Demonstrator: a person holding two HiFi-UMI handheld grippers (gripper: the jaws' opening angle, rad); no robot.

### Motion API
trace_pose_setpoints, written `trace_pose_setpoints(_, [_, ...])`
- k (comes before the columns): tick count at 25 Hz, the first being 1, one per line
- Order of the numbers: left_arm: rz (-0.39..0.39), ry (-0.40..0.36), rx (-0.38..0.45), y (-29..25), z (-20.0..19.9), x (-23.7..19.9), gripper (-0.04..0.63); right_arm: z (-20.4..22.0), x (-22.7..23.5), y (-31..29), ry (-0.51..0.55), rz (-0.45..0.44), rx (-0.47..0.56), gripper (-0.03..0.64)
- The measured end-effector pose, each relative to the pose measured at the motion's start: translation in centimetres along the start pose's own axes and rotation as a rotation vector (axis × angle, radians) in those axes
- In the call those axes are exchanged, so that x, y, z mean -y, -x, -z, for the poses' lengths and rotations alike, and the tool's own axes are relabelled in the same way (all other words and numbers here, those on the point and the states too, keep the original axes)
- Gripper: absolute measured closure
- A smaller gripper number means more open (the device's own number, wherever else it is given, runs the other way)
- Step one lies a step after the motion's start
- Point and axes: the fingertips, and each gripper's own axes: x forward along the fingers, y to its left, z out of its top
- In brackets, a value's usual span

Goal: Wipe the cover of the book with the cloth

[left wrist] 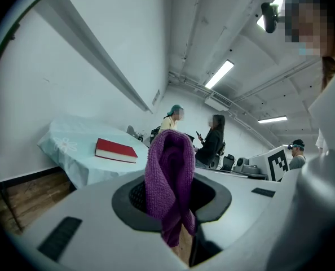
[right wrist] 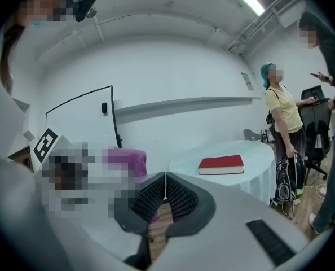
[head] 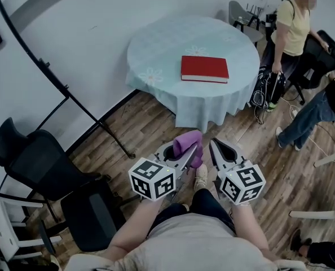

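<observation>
Left gripper (head: 184, 152) clamps the purple cloth (left wrist: 168, 174); right gripper (right wrist: 165, 179) is closed, empty; red book (head: 205, 68) lies on the table (head: 156, 49).

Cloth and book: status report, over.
Left tongs shut on purple cloth; right tongs shut, empty. Red book closed on round table, ahead, untouched. Wood floor between; person beside table.

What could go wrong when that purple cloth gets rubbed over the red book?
The purple cloth is pinched only by its lower end in the left hand-held gripper, so it might pull free. The red book lies loose on the cloth-covered table and could slide. A person stands beside the table, perhaps in the way.
</observation>
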Motion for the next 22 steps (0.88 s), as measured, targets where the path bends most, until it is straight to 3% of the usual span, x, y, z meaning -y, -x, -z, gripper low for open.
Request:
trace_pose_setpoints(14, [-0.053,-0.008,0.037,-13.3,-7.4,-6.6,0.486,-5.9,12.5,-10.3,0.022,-0.05,-0.016,0.594])
trace_pose_setpoints(22, [-0.107,-0.017,0.058,-18.5,-9.8,-9.4,0.486,-7.5,17.1,-14.7,0.022,-0.105,-0.024,0.594])
